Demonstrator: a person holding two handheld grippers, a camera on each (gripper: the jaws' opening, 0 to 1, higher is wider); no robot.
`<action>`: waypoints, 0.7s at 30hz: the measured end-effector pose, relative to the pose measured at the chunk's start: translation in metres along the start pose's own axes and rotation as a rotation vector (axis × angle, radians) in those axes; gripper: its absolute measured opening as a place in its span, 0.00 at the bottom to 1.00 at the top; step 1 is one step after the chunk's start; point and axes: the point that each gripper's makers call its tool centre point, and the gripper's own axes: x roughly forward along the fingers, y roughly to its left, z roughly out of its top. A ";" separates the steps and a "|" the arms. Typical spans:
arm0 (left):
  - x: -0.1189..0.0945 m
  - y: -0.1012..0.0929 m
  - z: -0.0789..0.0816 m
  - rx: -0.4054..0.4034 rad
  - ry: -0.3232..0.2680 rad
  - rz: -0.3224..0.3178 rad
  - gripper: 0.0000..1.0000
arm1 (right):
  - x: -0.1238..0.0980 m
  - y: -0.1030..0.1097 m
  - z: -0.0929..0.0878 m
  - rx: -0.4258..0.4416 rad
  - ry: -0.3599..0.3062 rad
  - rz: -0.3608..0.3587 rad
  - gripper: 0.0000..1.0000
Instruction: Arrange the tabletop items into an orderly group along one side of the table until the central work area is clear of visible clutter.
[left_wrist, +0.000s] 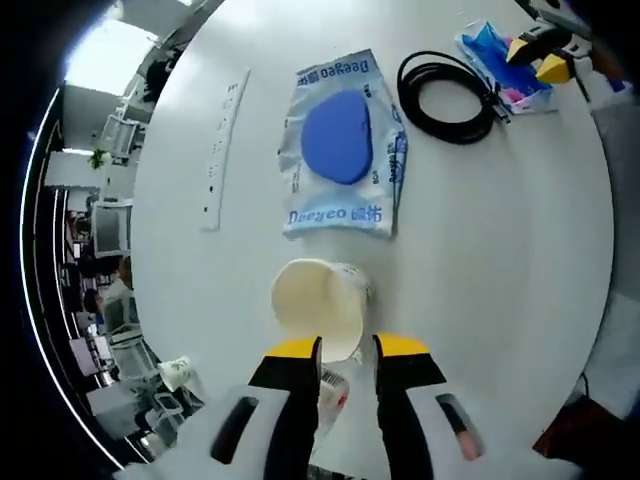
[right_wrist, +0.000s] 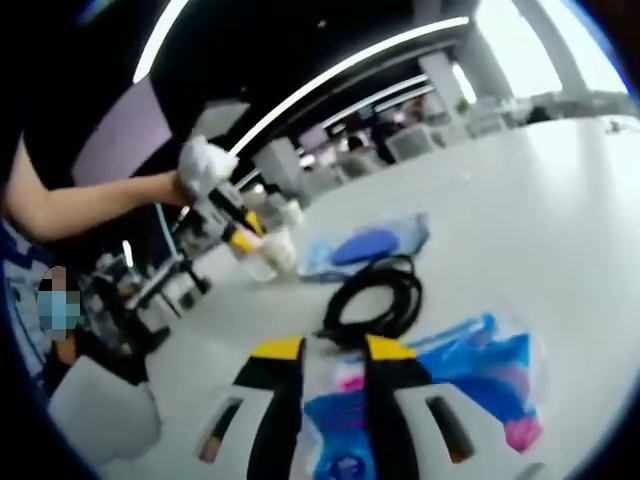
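Observation:
A cream paper cup (left_wrist: 320, 305) lies tilted with its mouth toward the camera, and my left gripper (left_wrist: 348, 345) is shut on its base over the white table (left_wrist: 500, 250). A blue pad in a clear printed bag (left_wrist: 345, 145) lies beyond it, with a coiled black cable (left_wrist: 445, 95) to its right. At the far right my right gripper (left_wrist: 540, 55) sits on a blue and pink packet (left_wrist: 500, 60). In the right gripper view, my right gripper (right_wrist: 333, 348) is shut on that packet (right_wrist: 480, 370). Past it lie the cable (right_wrist: 375, 295) and the pad bag (right_wrist: 365, 245). The left gripper (right_wrist: 235, 235) holds the cup (right_wrist: 275, 250).
A white power strip (left_wrist: 225, 145) lies along the table's left part. A gloved hand (right_wrist: 205, 165) and bare forearm carry the left gripper. Office desks and chairs (left_wrist: 110, 300) stand beyond the table's edge, with another paper cup (left_wrist: 175, 372) among them.

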 end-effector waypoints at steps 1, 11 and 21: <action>-0.003 -0.001 0.002 -0.021 -0.027 0.005 0.25 | 0.001 0.002 0.003 -0.015 -0.002 0.007 0.20; -0.060 -0.013 0.004 -0.356 -0.410 0.208 0.42 | 0.003 0.009 0.026 -0.012 -0.041 0.011 0.23; -0.075 -0.044 -0.017 -0.666 -0.569 0.216 0.88 | 0.007 0.017 0.033 -0.079 -0.030 0.036 0.34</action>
